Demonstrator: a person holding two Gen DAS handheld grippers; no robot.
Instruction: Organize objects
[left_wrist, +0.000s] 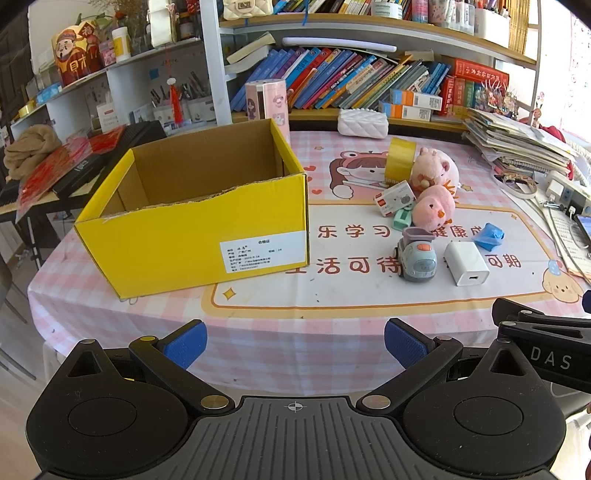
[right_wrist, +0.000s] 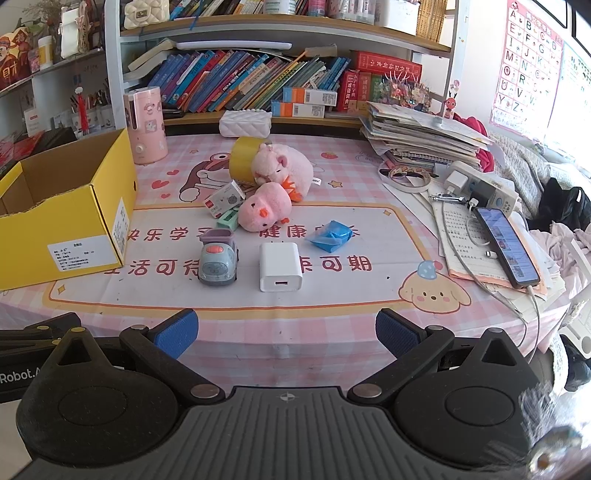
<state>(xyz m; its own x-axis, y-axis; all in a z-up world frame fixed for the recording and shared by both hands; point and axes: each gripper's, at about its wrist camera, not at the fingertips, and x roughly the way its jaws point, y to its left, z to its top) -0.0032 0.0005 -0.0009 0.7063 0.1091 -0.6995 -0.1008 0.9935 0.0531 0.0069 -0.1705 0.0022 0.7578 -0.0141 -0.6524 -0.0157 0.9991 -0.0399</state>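
Left-wrist footage looked straight into the yellow cardboard box, whose open top showed bare brown walls and a torn near rim; the right-wrist view caught only its near corner at the left edge. What the right-wrist view added was the far right of the table: a lit phone on its cable, lying on papers beside a white power strip, close to the table's right edge.

Both views showed the loose things clustered right of the box: a grey toy car, a white charger just beside it, a crumpled blue bag, two pink plush toys touching each other (the far one leaning on a roll of yellow tape), and a small white carton against a green item too hidden to name.

The left gripper and right gripper each hung over the table's near edge, jaws spread wide with nothing between the blue pads. A bare strip of pink checked cloth lay between them and the toys, and another between box and car.
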